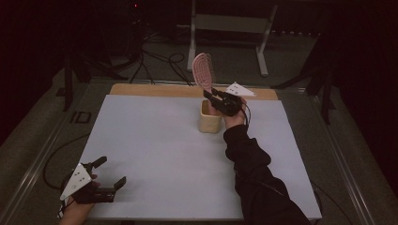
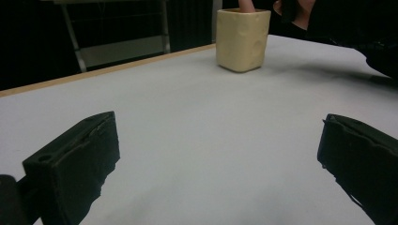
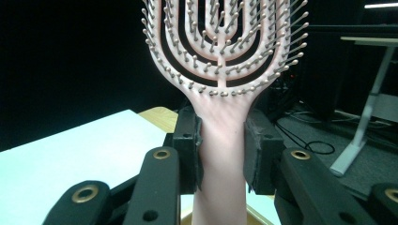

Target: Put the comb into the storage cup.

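A white-topped table (image 1: 155,154) with a strip of bare wood (image 1: 155,89) along its far edge carries a single cream square cup (image 1: 209,119), standing upright toward the far middle of the surface. The table stands on a grey floor (image 1: 291,61), where black cables (image 1: 159,63) lie in loops beyond the far edge.

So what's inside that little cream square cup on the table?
The handle end of a pink vented hairbrush reaches into the cream square cup, with the right gripper clamped on the handle above. The cup's walls hide how deep the handle goes and anything else inside.
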A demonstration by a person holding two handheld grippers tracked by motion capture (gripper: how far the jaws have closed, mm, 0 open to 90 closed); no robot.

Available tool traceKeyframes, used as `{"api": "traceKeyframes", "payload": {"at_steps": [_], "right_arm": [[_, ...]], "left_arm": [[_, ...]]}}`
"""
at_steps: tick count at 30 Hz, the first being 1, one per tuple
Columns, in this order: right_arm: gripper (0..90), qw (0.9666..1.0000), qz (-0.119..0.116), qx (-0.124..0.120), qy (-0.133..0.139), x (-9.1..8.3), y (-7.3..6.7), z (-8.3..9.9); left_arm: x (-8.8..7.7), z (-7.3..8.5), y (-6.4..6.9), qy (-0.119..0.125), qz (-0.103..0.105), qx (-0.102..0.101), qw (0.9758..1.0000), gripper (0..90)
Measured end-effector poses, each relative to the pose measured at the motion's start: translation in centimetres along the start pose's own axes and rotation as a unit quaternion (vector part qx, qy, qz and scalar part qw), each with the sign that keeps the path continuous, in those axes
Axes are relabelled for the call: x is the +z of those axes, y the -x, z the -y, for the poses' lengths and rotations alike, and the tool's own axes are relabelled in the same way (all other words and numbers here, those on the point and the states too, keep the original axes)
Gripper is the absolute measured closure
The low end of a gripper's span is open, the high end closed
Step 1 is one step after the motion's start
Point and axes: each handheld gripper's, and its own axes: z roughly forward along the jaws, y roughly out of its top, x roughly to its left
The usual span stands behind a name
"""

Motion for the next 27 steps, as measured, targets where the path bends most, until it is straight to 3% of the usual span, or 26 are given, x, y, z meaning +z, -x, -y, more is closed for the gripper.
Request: {"api": "traceKeyframes", "payload": {"at_steps": [7,19,22,24,27], "right_arm": [[69.5,1.0000,0.005,0.005,0.003,-0.7,-0.2,0.9],[67.6,0.9993,0.018,-0.032,-0.001,-1.7,-1.1,2.0],[43.9,0.9991,0.027,-0.024,-0.021,-1.6,-1.2,2.2],[29.7,0.9981,0.035,-0.036,-0.035,-1.4,-1.5,2.5],[15.0,0.9979,0.025,-0.040,-0.045,-1.5,-1.4,2.7]], "left_arm": [[0.0,0.0,0.0,-0.001,0.002,0.000,1.0000,0.0],[0.1,0.0,0.0,-0.001,0.000,0.000,1.0000,0.0],[0.0,0.0,0.0,-0.002,-0.001,0.000,1.0000,0.0],[0.0,0.0,0.0,-0.001,0.000,0.000,1.0000,0.0],[0.0,0.0,0.0,-0.002,0.000,0.000,1.0000,0.0]]}}
